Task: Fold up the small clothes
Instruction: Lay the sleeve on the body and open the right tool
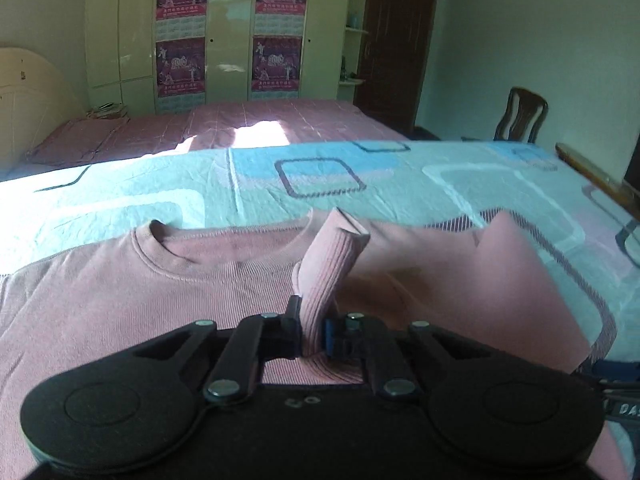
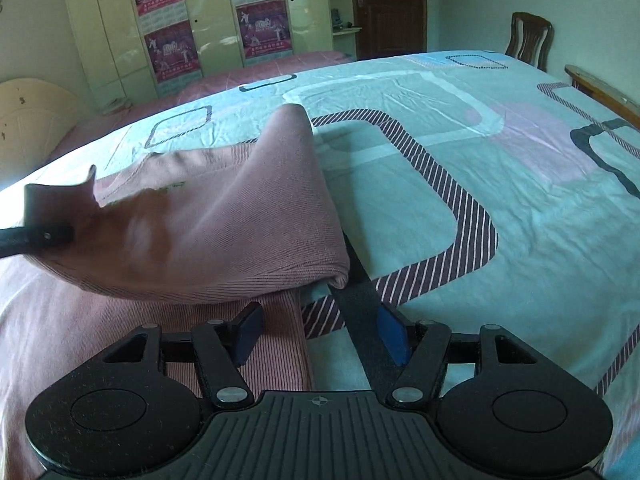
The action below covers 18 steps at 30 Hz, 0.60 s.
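garment: we find a dusty-pink ribbed knit sweater with a round neckline (image 1: 120,292) lying flat on the bed, neck opening toward the far edge; in the right wrist view its body (image 2: 224,232) rises in a loose fold.
sleeve cuff: we note a narrow pink ribbed cuff (image 1: 332,256) standing up from the chest area, just beside the neckline.
left gripper: the black two-finger left gripper (image 1: 312,332) has its fingers pressed together on the base of that cuff, the fabric pinched between them. in the right wrist view we see a dark finger (image 2: 44,216) at the left edge with pink cloth bunched against it.
right gripper: the black right gripper with blue pads (image 2: 320,332) stands with fingers spread. the left pad (image 2: 248,332) sits over the sweater's edge, the right pad (image 2: 394,336) over the sheet. we cannot tell whether either pad touches cloth; nothing is pinched.
surface: a turquoise bedsheet with rounded-square outlines and pink patches (image 2: 500,168) covers the bed, creased in places.
surroundings: a second bed under a pink checked cover (image 1: 260,124) lies beyond; cream wardrobe doors with magenta posters (image 1: 228,28) line the wall; a dark wooden door (image 1: 396,40) and a dark wooden chair (image 1: 520,120) stand to the right.
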Tool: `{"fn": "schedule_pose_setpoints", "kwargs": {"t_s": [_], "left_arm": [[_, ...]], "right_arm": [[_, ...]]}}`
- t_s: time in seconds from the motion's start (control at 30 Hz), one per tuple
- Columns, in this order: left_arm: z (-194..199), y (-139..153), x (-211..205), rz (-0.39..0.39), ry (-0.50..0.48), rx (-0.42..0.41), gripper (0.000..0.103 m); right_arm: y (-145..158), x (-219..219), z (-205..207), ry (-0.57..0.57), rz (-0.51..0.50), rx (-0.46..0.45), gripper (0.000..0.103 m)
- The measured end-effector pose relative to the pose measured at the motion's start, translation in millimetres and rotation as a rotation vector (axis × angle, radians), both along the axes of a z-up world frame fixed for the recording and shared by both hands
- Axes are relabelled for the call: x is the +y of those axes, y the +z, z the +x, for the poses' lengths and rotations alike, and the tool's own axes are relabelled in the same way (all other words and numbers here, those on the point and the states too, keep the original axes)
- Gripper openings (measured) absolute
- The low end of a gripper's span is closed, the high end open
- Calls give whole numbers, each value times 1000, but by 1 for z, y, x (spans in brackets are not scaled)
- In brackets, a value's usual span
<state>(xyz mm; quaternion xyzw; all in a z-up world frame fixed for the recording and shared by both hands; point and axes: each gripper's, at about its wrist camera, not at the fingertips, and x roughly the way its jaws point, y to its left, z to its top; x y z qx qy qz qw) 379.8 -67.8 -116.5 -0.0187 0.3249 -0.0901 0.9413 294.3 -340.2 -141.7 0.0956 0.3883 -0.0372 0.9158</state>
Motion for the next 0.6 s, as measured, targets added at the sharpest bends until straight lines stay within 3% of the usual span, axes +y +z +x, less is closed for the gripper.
{"fn": "schedule_pose_setpoints", "kwargs": {"t_s": [0.13,0.23,0.27,0.3,0.33,0.53,0.6], "left_arm": [[-9,36,31,-84,50,-96,10],[-13,44,57,-110,106,-105,10],[-15,42,64,-105,124,-100,10],[-17,36,72,-92,142,-89,10],[-19,30,78,-84,159,-72,9],[-27,-23,105,-107,262,96,8],[-30,-32,105,-116,277,135,10]], "right_arm": [[-2,3,17,2,31,-15,63],[-2,10,28,22,38,-24,63],[-2,13,30,33,39,-31,52],[-3,16,33,53,41,-28,22],[-4,18,34,59,38,-24,16],[-9,9,26,24,38,-20,12],[-5,12,24,62,7,-8,13]]}}
